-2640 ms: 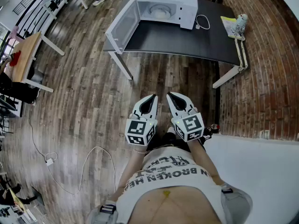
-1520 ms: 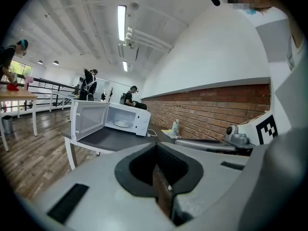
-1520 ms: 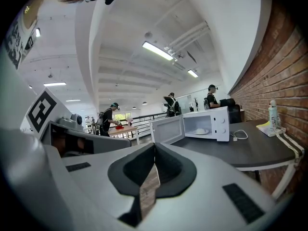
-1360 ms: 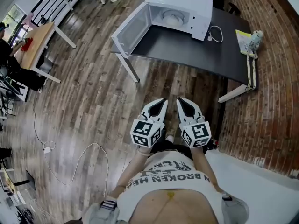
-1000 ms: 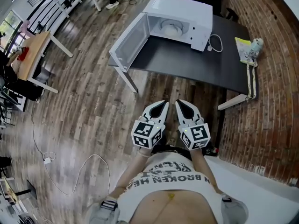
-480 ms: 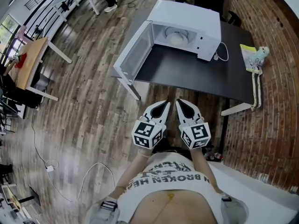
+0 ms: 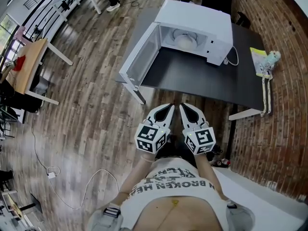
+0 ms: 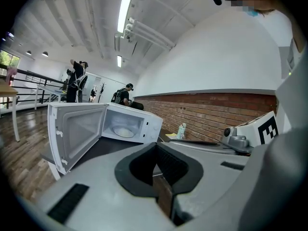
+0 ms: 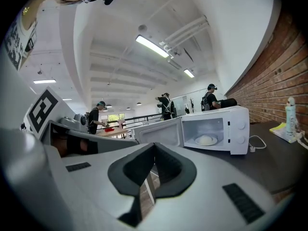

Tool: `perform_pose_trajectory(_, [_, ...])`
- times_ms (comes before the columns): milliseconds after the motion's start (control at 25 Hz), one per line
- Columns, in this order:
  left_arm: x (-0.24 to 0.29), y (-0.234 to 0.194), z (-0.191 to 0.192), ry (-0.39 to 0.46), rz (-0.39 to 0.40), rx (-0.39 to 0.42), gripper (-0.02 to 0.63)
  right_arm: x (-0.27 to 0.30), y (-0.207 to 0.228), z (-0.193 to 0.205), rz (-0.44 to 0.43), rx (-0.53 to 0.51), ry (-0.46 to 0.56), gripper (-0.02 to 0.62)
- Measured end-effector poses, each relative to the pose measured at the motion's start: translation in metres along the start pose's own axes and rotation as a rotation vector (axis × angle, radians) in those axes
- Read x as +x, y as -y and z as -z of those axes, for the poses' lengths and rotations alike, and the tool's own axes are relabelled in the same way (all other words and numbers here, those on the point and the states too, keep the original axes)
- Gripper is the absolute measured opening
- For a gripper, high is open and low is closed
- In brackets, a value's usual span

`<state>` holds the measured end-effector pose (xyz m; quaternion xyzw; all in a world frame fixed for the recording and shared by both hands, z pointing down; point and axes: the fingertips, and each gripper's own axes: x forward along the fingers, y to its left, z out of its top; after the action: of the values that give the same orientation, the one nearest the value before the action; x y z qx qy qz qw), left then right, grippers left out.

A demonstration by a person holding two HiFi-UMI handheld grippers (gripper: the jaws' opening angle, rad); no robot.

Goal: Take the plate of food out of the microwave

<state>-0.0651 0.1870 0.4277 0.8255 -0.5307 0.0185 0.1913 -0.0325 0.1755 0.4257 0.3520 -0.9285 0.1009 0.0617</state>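
Change noted: the whole station has drawn nearer. Against the earlier head views, the table (image 7: pixel 202 76), microwave (image 7: pixel 197 20) and door (image 7: pixel 142 57) now sit larger and closer to the two grippers. Judgement: the approach is nearly complete; the reach has not begun.

1. table: dark top, white legs. Its near edge lies just ahead of both gripper tips.
2. microwave: white, on the table's far part, ahead of both grippers, cavity facing them.
3. door: swung wide open, ahead and to the left of the left gripper. The way into the cavity looks unobstructed.
4. left gripper (image 7: pixel 167 107): jaws together, nothing between them, as in the earlier views.
5. right gripper (image 7: pixel 185 107): just beside the left gripper, jaws likewise together, empty. Judgement: the jaws must part before any grasp.
6. plate of food (image 7: pixel 185 41): inside the cavity, on its floor, straight ahead of the grippers and still well apart from them. Round, white, shallow, lying flat. Carries a low pale mound, kind not discernible. The front rim appears reachable through the open side.
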Motion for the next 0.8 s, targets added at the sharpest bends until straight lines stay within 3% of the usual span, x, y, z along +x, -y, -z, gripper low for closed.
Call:
perform_pose_trajectory(360, [0.039,-0.025,-0.009,-0.008,-0.028,0.007,0.008,0.041,0.03,-0.004,-0.025,0.005,-0.017,0.008])
perform_pose_trajectory(800, [0.14,-0.074,-0.067,0.013,-0.048,0.019,0.008,0.126,0.116,-0.047,-0.058,0.01,-0.001,0.008])
